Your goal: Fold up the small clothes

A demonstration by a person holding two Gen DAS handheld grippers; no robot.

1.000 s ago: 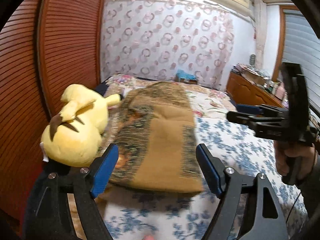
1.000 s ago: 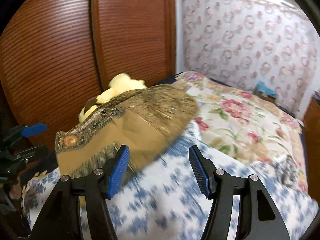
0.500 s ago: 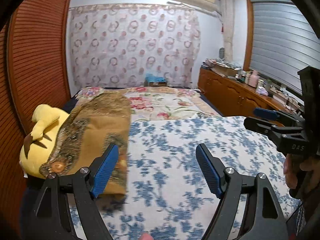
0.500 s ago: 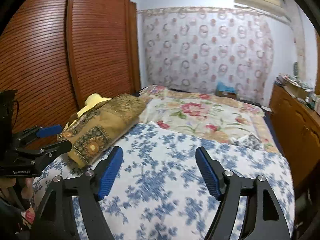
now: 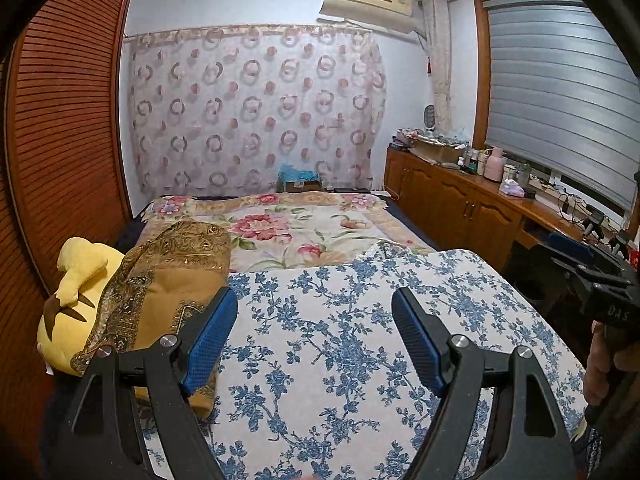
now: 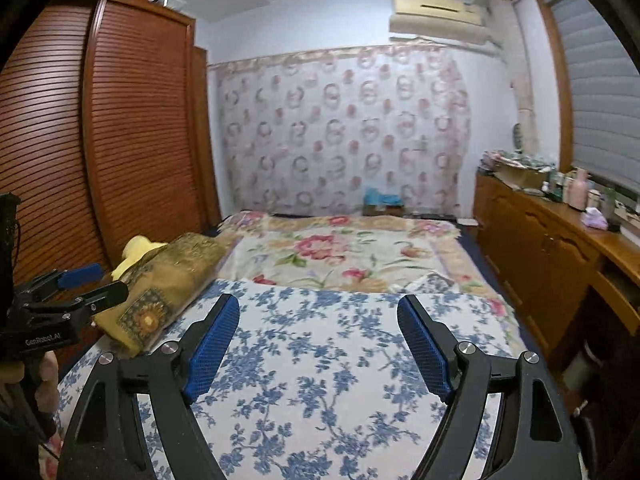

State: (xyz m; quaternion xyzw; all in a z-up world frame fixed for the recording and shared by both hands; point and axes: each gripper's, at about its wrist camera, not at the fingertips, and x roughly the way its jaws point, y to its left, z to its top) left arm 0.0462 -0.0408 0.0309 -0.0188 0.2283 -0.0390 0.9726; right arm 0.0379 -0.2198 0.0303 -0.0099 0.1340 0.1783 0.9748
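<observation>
Mustard-brown folded cloth (image 5: pixel 160 300) with a gold paisley border sits at the near-left edge of the bed, lying on the blue-floral sheet (image 5: pixel 340 340) and leaning against the yellow plush toy (image 5: pixel 76 304) on its left. Its long axis runs near-to-far along the bed's left side, tilted slightly right at the far end; the near end carries a square sun-like medallion, seen best from the right wrist view (image 6: pixel 160 288). Your left gripper (image 5: pixel 314 340) is released, jaws wide, nothing between the blue pads; the cloth is just left of and behind its left finger (image 5: pixel 210 336), and whether they touch is unclear. Your right gripper (image 6: pixel 320 344) has just been opening its jaws and they stand wide, with only bare sheet between them, well apart from the cloth. Each gripper shows at the edge of the other's view, with your hand (image 6: pixel 40 376) on the left handle. Beyond the blue sheet a pink-floral quilt (image 5: pixel 304 232) covers the far half of the bed. Slatted wooden wardrobe doors (image 5: pixel 68 140) stand on the left, a wooden sideboard (image 5: pixel 460 208) on the right, and a ring-patterned curtain (image 5: pixel 256 120) on the far wall.
</observation>
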